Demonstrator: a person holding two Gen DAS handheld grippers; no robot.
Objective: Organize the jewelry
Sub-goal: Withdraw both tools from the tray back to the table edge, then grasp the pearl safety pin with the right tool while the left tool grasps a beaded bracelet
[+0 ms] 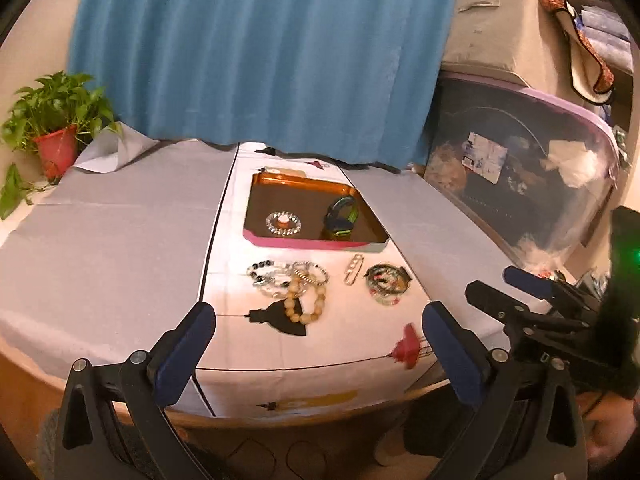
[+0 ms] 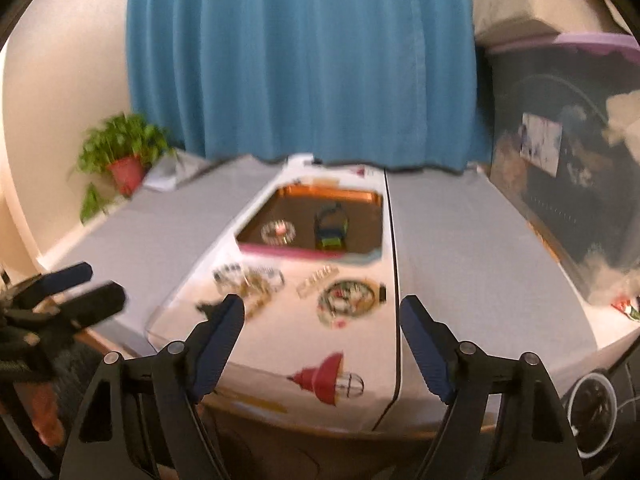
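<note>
A tray [image 1: 316,245] sits on the table [image 1: 120,240], toward its far side, in front of a curtain [image 1: 256,52]. In the tray a ring of beads [image 1: 284,223] lies to the left and a watch [image 1: 340,216] stands to the right, apart from each other. On the cloth just before the tray lies a row of jewelry: a heap of tangled bracelets [image 1: 292,284] on the left, a chain [image 1: 354,270] in the middle, and a coiled bangle [image 1: 386,282] on the right. A potted plant [image 1: 56,128] stands at the table's far left corner. A large storage box [image 1: 520,184] stands to the right of the table.
</note>
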